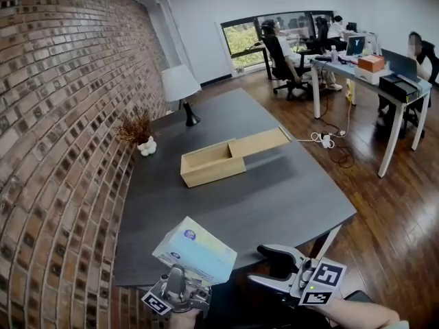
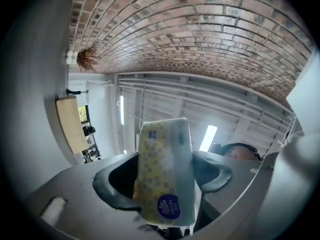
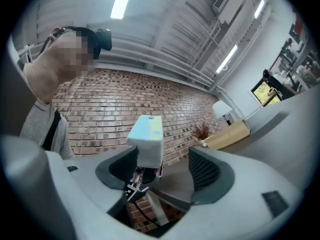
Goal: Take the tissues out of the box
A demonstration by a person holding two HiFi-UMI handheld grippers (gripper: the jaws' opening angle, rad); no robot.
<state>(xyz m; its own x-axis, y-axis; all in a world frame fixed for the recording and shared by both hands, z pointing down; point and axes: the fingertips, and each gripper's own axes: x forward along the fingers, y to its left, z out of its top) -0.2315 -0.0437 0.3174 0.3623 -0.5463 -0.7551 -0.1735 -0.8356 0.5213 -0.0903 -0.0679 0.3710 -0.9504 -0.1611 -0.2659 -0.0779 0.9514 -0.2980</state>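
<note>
The wooden box [image 1: 211,163] lies in the middle of the dark table [image 1: 274,197], its sliding lid [image 1: 260,142] pushed out to the right and its inside showing bare. A pack of tissues [image 1: 195,250], pale blue and yellow with a dark blue round logo, is held up off the table's near edge. My left gripper [image 1: 186,274] is shut on this pack [image 2: 165,174], which stands upright between both jaws. My right gripper [image 1: 269,266] hangs open just to its right, nothing between its fingers. In the right gripper view, the pack [image 3: 146,138] shows beyond the open gripper [image 3: 165,170], and the box [image 3: 227,134] lies farther off.
A brick wall [image 1: 62,115] runs along the table's left side. A white lamp [image 1: 180,88] and a dried plant [image 1: 136,127] with a small white vase [image 1: 147,147] stand at the table's far left. Office desks [image 1: 370,70] with seated people lie beyond, and cables [image 1: 328,141] are on the wooden floor.
</note>
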